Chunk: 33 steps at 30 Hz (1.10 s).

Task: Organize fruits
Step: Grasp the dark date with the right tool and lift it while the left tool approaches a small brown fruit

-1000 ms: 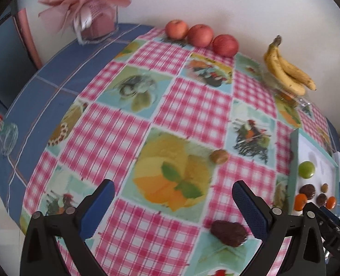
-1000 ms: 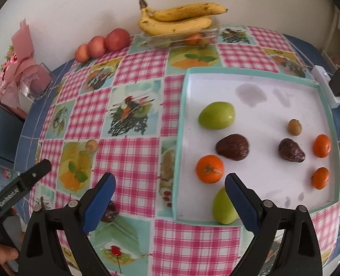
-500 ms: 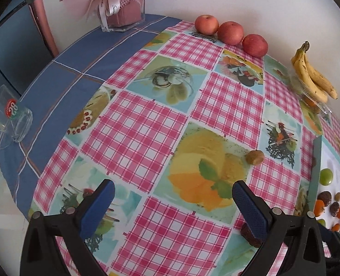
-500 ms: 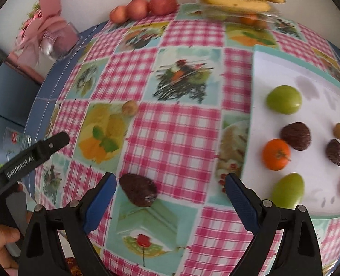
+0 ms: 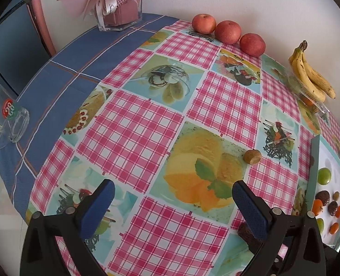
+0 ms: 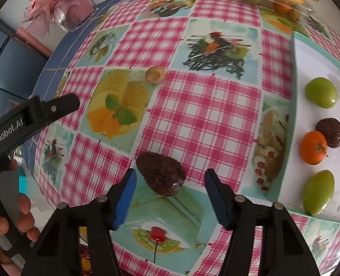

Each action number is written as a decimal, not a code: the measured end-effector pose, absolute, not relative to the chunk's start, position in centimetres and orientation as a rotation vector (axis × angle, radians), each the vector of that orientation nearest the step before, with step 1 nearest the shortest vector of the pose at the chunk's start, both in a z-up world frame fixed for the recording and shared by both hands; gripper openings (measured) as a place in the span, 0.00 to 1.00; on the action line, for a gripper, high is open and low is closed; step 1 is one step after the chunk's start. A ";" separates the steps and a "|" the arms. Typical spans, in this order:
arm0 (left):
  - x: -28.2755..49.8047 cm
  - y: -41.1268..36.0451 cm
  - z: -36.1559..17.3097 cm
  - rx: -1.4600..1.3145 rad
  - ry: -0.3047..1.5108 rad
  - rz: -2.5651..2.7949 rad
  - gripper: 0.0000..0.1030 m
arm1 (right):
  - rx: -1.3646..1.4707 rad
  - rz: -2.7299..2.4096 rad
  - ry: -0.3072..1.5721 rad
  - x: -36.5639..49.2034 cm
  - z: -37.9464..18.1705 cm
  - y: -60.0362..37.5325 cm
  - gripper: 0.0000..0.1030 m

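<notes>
A dark brown wrinkled fruit [image 6: 161, 176] lies on the checked tablecloth, just ahead of and between the open jaws of my right gripper [image 6: 170, 195]; it also shows in the left wrist view [image 5: 244, 231], partly behind my right finger. A small tan fruit [image 6: 155, 74] lies farther out, also seen in the left wrist view [image 5: 252, 156]. The white tray [image 6: 295, 53] at the right holds green, orange and brown fruits. My left gripper [image 5: 172, 204] is open and empty above the cloth.
Three red apples [image 5: 227, 32] and a bunch of bananas [image 5: 312, 78] on a clear box stand along the wall. A pink gift box [image 5: 119, 7] sits at the back left. A glass [image 5: 6, 119] lies at the left edge.
My right gripper has swung left from the tray to the dark brown fruit and closed in on it. My left gripper has pulled back and turned left.
</notes>
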State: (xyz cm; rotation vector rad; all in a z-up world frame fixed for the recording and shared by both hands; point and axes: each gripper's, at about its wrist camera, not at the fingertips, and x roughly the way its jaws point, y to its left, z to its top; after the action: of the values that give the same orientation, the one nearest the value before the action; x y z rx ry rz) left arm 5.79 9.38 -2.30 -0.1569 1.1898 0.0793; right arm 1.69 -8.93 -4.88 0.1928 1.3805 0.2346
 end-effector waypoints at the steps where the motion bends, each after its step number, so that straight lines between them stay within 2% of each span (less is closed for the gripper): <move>1: 5.8 9.4 -2.3 -0.157 1.190 0.079 1.00 | 0.185 0.241 1.385 1.7 -5.0 -8.6 0.53; 6: 5.9 9.3 -2.3 -0.157 1.189 0.076 1.00 | 0.159 0.247 1.385 1.7 -5.3 -8.0 0.40; 19: 6.4 8.5 -2.7 -0.153 1.202 0.048 1.00 | 0.170 0.217 1.301 2.0 -3.6 -9.3 0.39; 33: 7.0 5.9 -2.1 -0.081 1.195 0.012 1.00 | 0.320 0.031 1.150 2.1 0.1 -16.5 0.39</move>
State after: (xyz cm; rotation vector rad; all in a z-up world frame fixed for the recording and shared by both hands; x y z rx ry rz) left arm 7.04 5.93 -2.10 -0.0806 1.1947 0.0120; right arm 2.14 -16.46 0.06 0.3205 1.1496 0.0313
